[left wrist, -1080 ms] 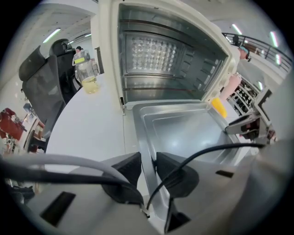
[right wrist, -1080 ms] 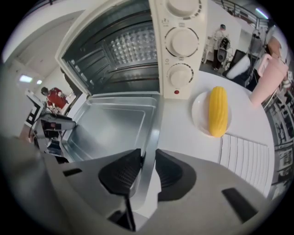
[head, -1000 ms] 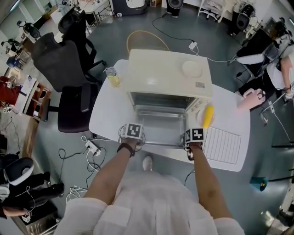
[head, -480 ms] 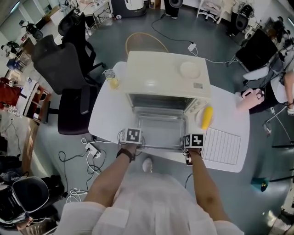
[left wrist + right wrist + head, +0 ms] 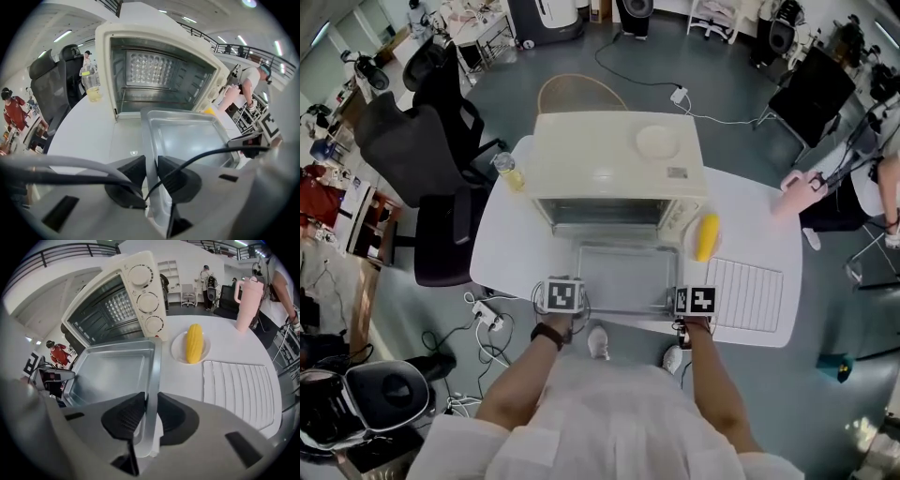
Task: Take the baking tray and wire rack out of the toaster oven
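Note:
The shallow metal baking tray (image 5: 623, 272) sits out in front of the cream toaster oven (image 5: 614, 164), its far edge near the oven mouth. My left gripper (image 5: 580, 301) is shut on the tray's left rim (image 5: 149, 140); its jaws have just been closing on that rim. My right gripper (image 5: 683, 302) is shut on the tray's right rim (image 5: 153, 376). The oven cavity (image 5: 159, 75) looks bare inside. The white wire rack (image 5: 748, 292) lies flat on the table to the right of the tray, also in the right gripper view (image 5: 236, 390).
A corn cob on a small plate (image 5: 706, 236) sits between oven and rack. A white plate (image 5: 657, 142) rests on the oven top. A glass jar (image 5: 509, 172) stands left of the oven, a pink tumbler (image 5: 795, 193) far right. A black chair (image 5: 422, 159) stands left of the table.
Both grippers have drawn back toward me with the tray, which has slid out of the oven mouth. The rack and corn have stayed put.

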Demonstrator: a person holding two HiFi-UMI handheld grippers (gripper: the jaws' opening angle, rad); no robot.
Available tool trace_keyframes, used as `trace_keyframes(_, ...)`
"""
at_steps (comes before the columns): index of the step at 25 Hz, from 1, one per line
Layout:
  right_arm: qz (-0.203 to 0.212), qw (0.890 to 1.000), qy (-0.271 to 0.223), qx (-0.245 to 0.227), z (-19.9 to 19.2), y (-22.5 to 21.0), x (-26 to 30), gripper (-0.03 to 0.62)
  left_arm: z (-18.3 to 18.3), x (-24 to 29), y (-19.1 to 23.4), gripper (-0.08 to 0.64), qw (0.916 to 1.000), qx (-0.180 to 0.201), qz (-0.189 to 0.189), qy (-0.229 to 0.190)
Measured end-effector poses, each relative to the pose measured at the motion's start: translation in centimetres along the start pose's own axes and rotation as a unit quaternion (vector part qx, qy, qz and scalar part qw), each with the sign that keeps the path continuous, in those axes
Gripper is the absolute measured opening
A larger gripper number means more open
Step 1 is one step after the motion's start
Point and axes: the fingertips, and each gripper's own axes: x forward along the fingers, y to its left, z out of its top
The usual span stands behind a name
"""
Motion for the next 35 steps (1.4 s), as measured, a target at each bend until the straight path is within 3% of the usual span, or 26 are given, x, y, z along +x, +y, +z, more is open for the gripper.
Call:
trace_keyframes(9,0.014,1.0,-0.006,0.019,-1.0,-10.7,-4.0,0.084,0.9,0.7,-11.5,0.074,0.9999,-0.009,0.003,-0.006)
trace_keyframes(13,0.005,1.0,-0.016,0.027,-1.8,-17.8,-6.2,0.083,-0.3,1.9,-19.3,0.073,0.9991,-0.027,-0.024,0.021)
trace_keyframes(16,-0.001,0.999,-0.024,0.033,-2.9,-22.8,-7.3,0.083,0.8,3.5,-23.8,0.074,0.9996,-0.009,-0.027,-0.009)
trace_keyframes(21,-0.012,0.998,-0.029,0.059,-5.2,-30.4,-8.9,0.083,1.4,5.9,-30.4,0.072,0.9995,0.016,-0.023,-0.012)
trace_keyframes(24,-0.02,0.997,-0.024,0.074,-6.8,-34.3,-9.3,0.084,1.7,7.7,-34.6,0.071,0.9985,0.03,-0.044,-0.014)
trace_keyframes(30,-0.032,0.995,-0.014,0.09,-9.3,-39.6,-8.8,0.086,0.2,10.8,-38.8,0.071,0.998,0.033,-0.052,0.011)
trace_keyframes(35,-0.015,0.997,-0.01,0.081,-9.9,-40.8,-7.6,0.096,-1.0,13.2,-39.9,0.071,0.9973,0.024,-0.066,0.023)
